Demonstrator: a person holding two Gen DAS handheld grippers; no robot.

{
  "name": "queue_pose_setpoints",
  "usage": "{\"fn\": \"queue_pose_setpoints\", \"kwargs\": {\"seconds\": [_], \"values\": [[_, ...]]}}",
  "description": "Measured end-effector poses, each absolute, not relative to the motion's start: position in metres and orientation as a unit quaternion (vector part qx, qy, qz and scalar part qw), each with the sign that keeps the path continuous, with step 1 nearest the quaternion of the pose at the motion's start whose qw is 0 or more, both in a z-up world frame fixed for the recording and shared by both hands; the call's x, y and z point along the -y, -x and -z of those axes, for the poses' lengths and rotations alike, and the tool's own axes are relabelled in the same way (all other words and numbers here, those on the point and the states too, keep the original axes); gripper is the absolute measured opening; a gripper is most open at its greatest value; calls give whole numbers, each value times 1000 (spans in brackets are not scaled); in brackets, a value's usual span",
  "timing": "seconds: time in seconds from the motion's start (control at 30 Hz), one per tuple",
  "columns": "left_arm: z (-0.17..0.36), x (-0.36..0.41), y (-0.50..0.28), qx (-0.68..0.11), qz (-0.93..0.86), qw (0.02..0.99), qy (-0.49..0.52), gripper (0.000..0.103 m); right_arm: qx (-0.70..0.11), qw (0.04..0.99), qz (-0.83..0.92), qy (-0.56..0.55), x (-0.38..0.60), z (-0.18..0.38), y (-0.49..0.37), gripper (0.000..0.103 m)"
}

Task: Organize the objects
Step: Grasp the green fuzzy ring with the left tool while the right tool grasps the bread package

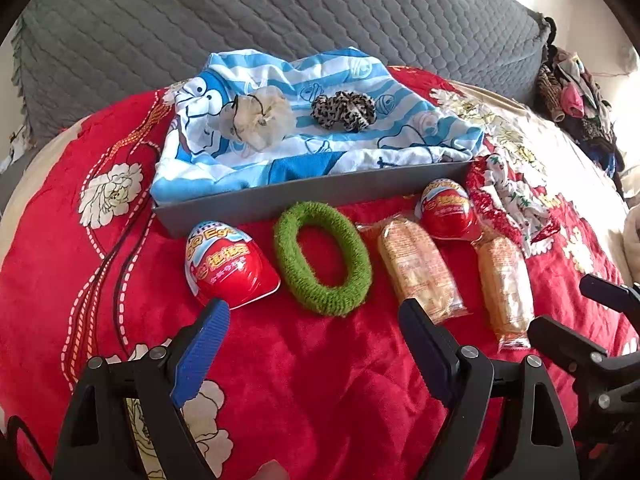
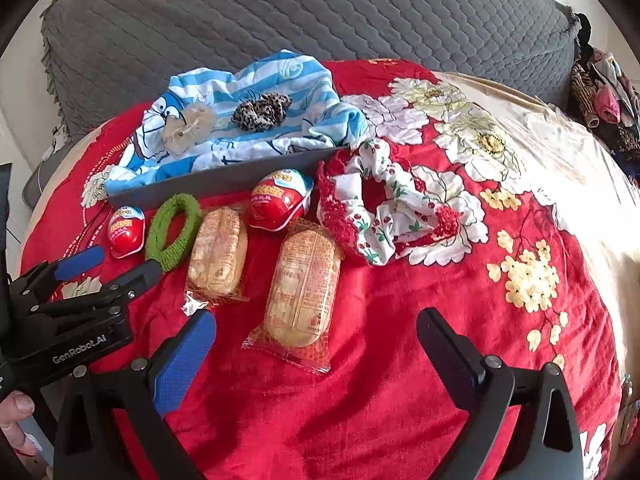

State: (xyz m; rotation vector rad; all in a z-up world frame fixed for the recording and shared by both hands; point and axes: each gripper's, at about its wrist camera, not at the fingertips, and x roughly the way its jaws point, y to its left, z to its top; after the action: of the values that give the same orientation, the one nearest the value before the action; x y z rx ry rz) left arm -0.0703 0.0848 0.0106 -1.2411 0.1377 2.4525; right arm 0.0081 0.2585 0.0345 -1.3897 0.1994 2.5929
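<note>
Left wrist view: the left gripper (image 1: 314, 312) has its fingers (image 1: 202, 346) spread wide with nothing between them — they hang over the red floral blanket (image 1: 304, 380) on the bed, one blue pad just beside the near toy egg (image 1: 228, 266), whether touching I cannot tell. Past the fingers lies a row: that red egg, a green scrunchie (image 1: 322, 258), a wrapped bun (image 1: 420, 268), a second red egg (image 1: 446, 208) and a second wrapped bun (image 1: 506, 286). Behind them stands a grey tray (image 1: 320, 192) holding a blue striped cloth (image 1: 304, 136), on which lie a sheer pale scrunchie (image 1: 258, 118) and a leopard scrunchie (image 1: 344, 110). A red-and-white cherry scrunchie (image 1: 508, 196) shows partly, right of the tray. The right gripper's black fingers enter at the right edge.

Right wrist view: the right gripper (image 2: 316, 330) is likewise wide open and holds nothing — the nearer bun (image 2: 300, 284) lies on the blanket between and ahead of its fingertips, apart from both. The count matches: two eggs, two buns, and four scrunchies, two in the tray and two on the blanket. Only here is the cherry scrunchie (image 2: 384, 208) seen whole, lying just right of the tray's end. The left gripper (image 2: 116, 262) shows from the side at lower left, and part of a person's hand (image 2: 16, 420) at the bottom left edge. A grey quilted cushion (image 2: 312, 12) backs both views.
</note>
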Motion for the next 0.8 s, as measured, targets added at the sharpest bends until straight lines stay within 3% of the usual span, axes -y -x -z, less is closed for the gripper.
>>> {"fn": "queue_pose_setpoints", "kwargs": {"seconds": [0.8], "values": [[2,-111,78,-45,-863,240,443,87,-77,125,-860,488,-268,-13,6,99]]}}
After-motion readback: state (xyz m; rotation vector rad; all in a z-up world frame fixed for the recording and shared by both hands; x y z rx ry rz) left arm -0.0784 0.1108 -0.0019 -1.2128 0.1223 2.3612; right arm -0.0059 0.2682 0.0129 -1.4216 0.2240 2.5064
